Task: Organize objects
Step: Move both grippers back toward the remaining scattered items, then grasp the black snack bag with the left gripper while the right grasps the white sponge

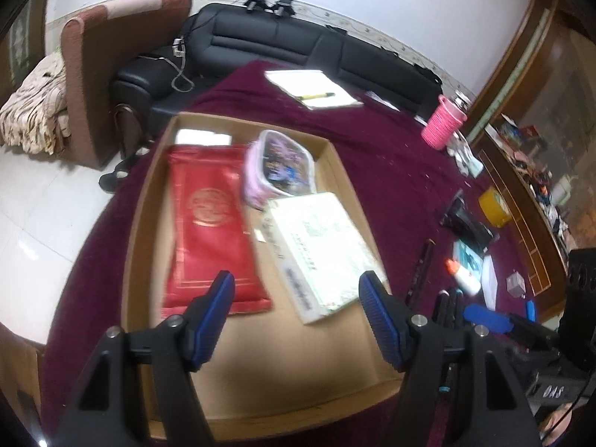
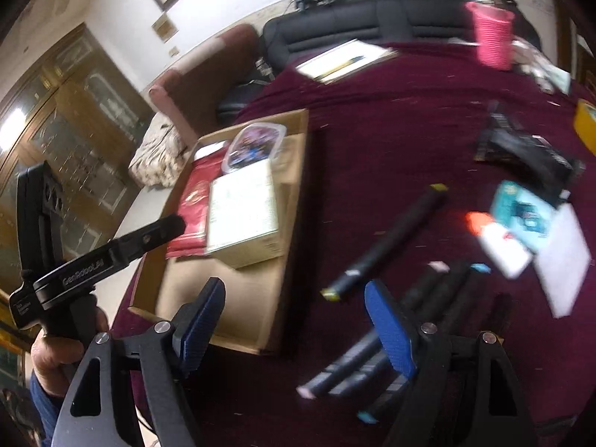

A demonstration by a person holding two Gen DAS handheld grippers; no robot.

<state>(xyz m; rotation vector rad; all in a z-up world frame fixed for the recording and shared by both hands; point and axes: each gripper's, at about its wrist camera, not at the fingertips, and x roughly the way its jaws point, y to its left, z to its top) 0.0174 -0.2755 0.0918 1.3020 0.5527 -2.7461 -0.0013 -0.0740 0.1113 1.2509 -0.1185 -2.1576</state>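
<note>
A shallow cardboard box [image 1: 149,201] lies on a maroon cloth. It holds a red pouch [image 1: 208,223], a pink pencil case [image 1: 279,164] and a white carton [image 1: 320,249]. My left gripper [image 1: 296,279] hovers open over the box's near half, with nothing between its blue pads. My right gripper [image 2: 294,288] is open and empty too, above the cloth just right of the box [image 2: 287,201]. A black marker with yellow ends [image 2: 387,238] lies ahead of it. Several more markers [image 2: 428,298] lie beside and under its right finger. A white glue bottle [image 2: 499,249] with an orange cap lies farther right.
On the cloth are a teal card [image 2: 521,216], white paper [image 2: 562,260], a black device [image 2: 521,152], a yellow tape roll [image 1: 493,206], a pink knitted bottle sleeve [image 1: 443,123] and a notepad with a pen [image 1: 313,87]. A black sofa [image 1: 298,41] and a brown armchair [image 1: 97,74] stand behind.
</note>
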